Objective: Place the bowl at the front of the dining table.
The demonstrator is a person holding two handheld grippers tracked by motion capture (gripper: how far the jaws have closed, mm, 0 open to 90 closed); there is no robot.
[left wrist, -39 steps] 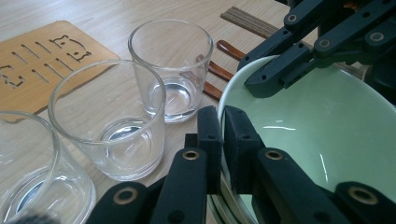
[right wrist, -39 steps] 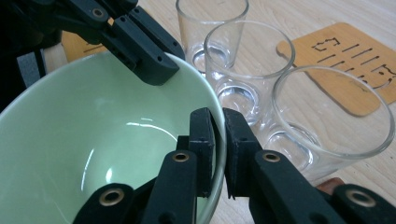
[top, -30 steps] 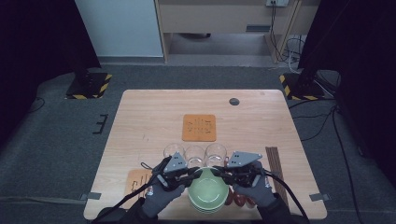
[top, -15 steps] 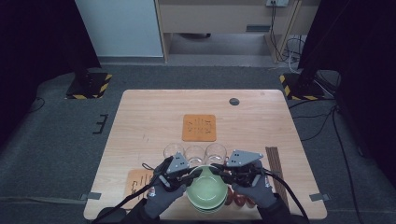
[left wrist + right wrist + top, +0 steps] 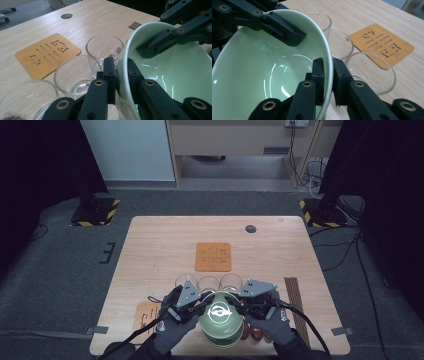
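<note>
Just lifted: green bowl (image 5: 218, 312), raised a little and carried slightly toward the far side compared with one second and half a second before. Was brought up by both hands together, with no change of grip.

Hung above the near edge of the table (image 5: 160, 245), directly over a lower bowl (image 5: 218, 342) left resting underneath. Apparently no longer nested in it, though the gap could not be judged from above.

Was pinched at its left rim by the left tool (image 5: 120, 65), one jaw inside the wall and one outside, pressed onto the glaze. Was pinched likewise at its right rim by the right tool (image 5: 328, 65), jaws closed across the thin edge.

Stood just near of three empty glasses (image 5: 208, 282) in a row, close to but apart from them. Lay well short of the orange coaster (image 5: 213, 256) at mid-table.

Judged as the separating step of an unstacking task, newly begun. Called next for an even rise on both sides. Risked a slip of the smooth rim or a knock against the glasses.
</note>
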